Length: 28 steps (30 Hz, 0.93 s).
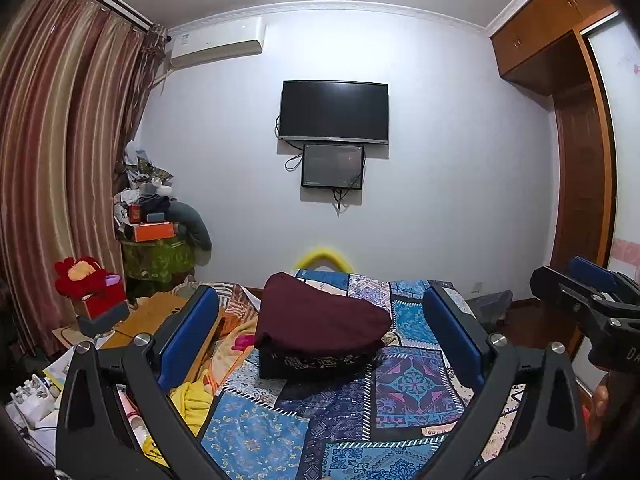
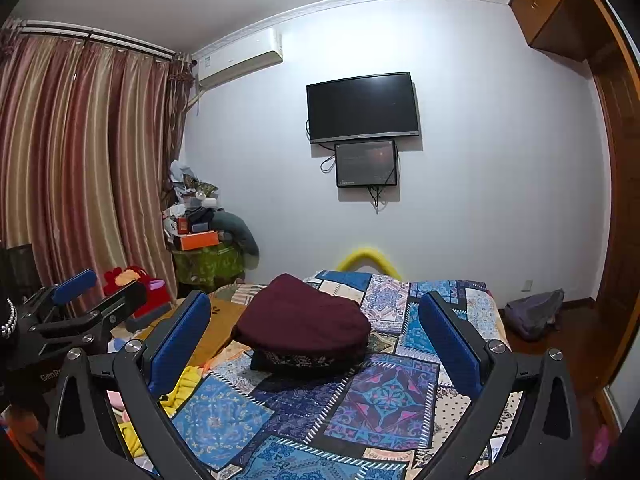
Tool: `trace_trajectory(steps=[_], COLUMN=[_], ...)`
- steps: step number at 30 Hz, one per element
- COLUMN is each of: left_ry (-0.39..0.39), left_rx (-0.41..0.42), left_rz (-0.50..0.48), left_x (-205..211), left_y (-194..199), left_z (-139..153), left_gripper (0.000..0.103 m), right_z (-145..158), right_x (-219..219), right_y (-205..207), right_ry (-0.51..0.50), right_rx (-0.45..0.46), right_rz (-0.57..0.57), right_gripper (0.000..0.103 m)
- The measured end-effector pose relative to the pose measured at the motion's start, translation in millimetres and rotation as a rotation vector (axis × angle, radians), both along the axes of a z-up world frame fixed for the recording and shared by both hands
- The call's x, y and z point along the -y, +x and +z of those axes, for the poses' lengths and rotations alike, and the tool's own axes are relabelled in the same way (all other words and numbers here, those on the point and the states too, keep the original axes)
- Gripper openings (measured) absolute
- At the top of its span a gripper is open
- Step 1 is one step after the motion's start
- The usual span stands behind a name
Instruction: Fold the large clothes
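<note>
A bed point(image 1: 408, 384) covered with a blue patchwork quilt point(image 2: 376, 396) fills the near and middle ground, running away toward a pale far wall. On the quilt, around the middle of the bed, sits a stack of folded clothes point(image 1: 320, 332): a dark maroon garment point(image 2: 304, 320) lies on top of a black patterned one point(image 1: 316, 364), which looks folded too, though little of it shows. A black television point(image 1: 334, 110) hangs on the far wall, and striped curtains point(image 2: 80, 160) hang at the left. The left gripper point(image 1: 320, 336) and the right gripper point(image 2: 316, 344) are held above the near end of the bed, each with its blue-padded fingers point(image 1: 188, 336) spread wide and holding nothing, well apart from the stack.
</note>
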<state>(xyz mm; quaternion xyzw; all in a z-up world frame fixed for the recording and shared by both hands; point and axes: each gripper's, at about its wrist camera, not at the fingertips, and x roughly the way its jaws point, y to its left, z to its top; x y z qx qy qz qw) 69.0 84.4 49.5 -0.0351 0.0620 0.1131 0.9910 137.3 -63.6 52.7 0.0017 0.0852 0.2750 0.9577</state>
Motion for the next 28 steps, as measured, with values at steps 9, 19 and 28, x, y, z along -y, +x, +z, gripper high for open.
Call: trace_trajectory(steps=[9, 19, 28], left_ry=[0.000, -0.002, -0.020], left_rx=[-0.010, -0.027, -0.041], left_rz=[-0.018, -0.017, 0.002], left_x=[2, 4, -6], left_y=[1, 5, 3], left_z=[-1, -5, -11], left_gripper=[0.102, 0.102, 0.102], right_z=[-1, -3, -5], right_x=[0, -3, -10], right_y=[0, 2, 4], right_ry=[0.003, -0.006, -0.017], right_rx=[-0.004, -0.014, -0.028], right_rz=[-0.002, 0.000, 0.009], right_gripper=[0.103, 0.103, 0.103])
